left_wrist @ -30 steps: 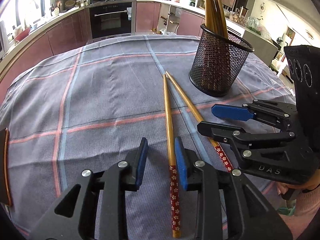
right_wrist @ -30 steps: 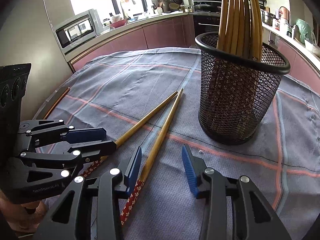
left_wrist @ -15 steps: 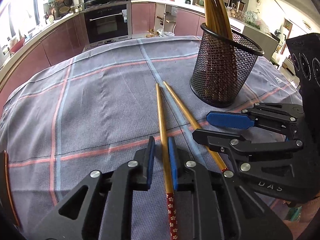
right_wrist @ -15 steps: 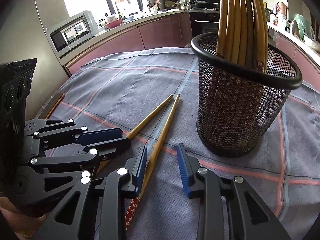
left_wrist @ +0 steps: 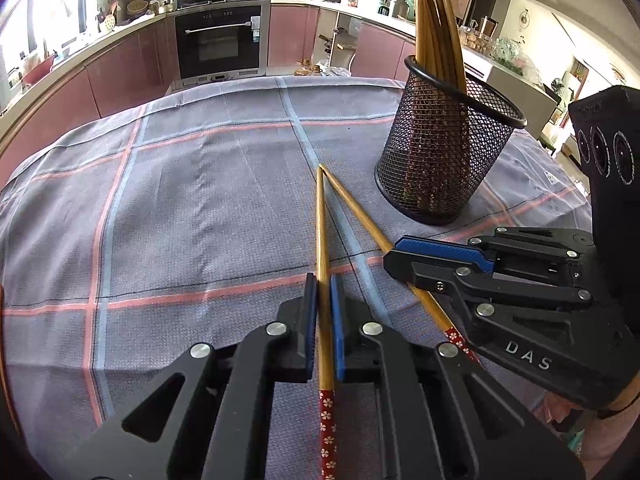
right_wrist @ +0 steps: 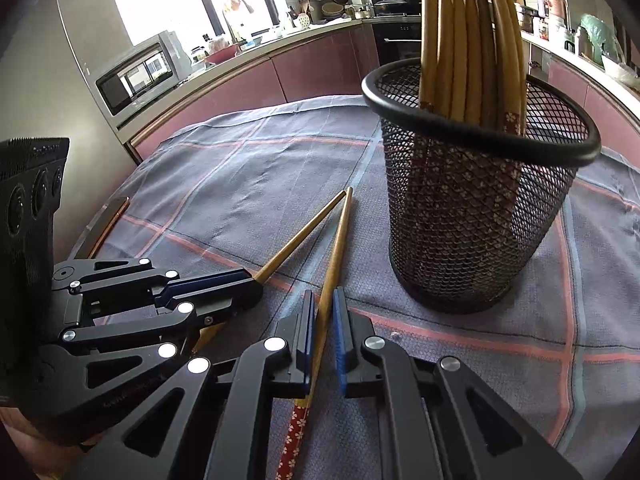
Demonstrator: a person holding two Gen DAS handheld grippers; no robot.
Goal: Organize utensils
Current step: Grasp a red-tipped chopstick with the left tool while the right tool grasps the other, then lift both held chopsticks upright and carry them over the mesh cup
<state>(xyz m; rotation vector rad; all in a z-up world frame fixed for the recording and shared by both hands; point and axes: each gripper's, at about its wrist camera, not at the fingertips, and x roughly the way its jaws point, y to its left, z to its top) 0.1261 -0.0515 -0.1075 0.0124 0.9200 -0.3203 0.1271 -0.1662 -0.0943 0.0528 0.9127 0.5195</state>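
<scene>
Blue-padded jaws up close: the left gripper (left_wrist: 323, 330) is pinched tight on the left chopstick (left_wrist: 321, 240), pads pressed to the bamboo shaft just ahead of its red flower-print handle. Alongside, the right gripper (right_wrist: 322, 336) straddles the right chopstick (right_wrist: 335, 256), jaws narrow; one pad touches the shaft, whether the other does I cannot tell. On that right unit's black body, white letters read "DAS" in the left wrist view. Both sticks lie on the grey checked tablecloth (left_wrist: 192, 208), their tips nearly meeting out ahead. Just beyond and to the right stands the black mesh holder (right_wrist: 472, 216), upright, packed with more chopsticks (right_wrist: 468, 36). Far back, a built-in oven (left_wrist: 221, 42), a microwave (right_wrist: 140, 76) and pink cabinets.
</scene>
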